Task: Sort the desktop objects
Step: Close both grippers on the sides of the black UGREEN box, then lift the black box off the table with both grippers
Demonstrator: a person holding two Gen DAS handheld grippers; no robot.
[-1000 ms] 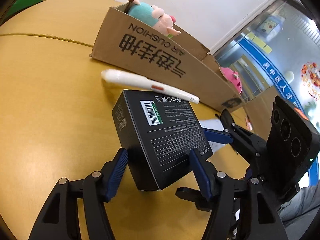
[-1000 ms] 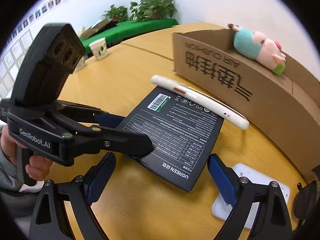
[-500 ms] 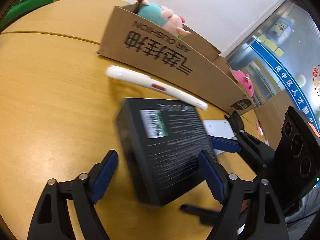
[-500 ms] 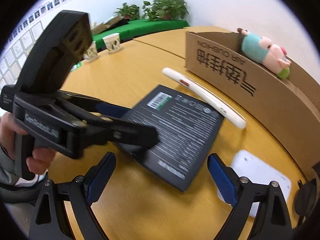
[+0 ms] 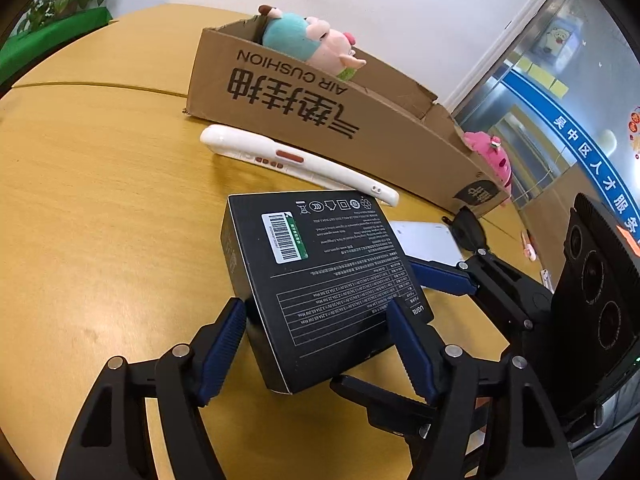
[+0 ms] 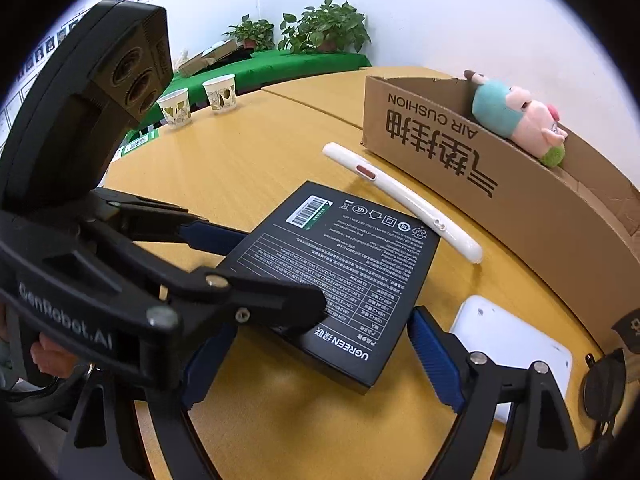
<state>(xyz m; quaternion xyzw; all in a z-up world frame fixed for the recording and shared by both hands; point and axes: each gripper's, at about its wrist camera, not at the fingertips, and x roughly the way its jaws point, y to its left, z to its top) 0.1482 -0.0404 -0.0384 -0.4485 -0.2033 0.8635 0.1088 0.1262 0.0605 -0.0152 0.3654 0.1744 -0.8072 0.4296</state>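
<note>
The left tongs had just been closing and pinched the black UGREEN box at centre frame, near edge tilted off the tabletop. The right tongs hung spread around its lower corner, not touching. Best bet: square the grip, clear the white phone case, then go over the cardboard box wall.

Matt black printed cardboard box, smooth glossy white plastic phone case, rough brown corrugated cardboard carton, fuzzy cloth plush pig, smooth light wood-grain tabletop
</note>
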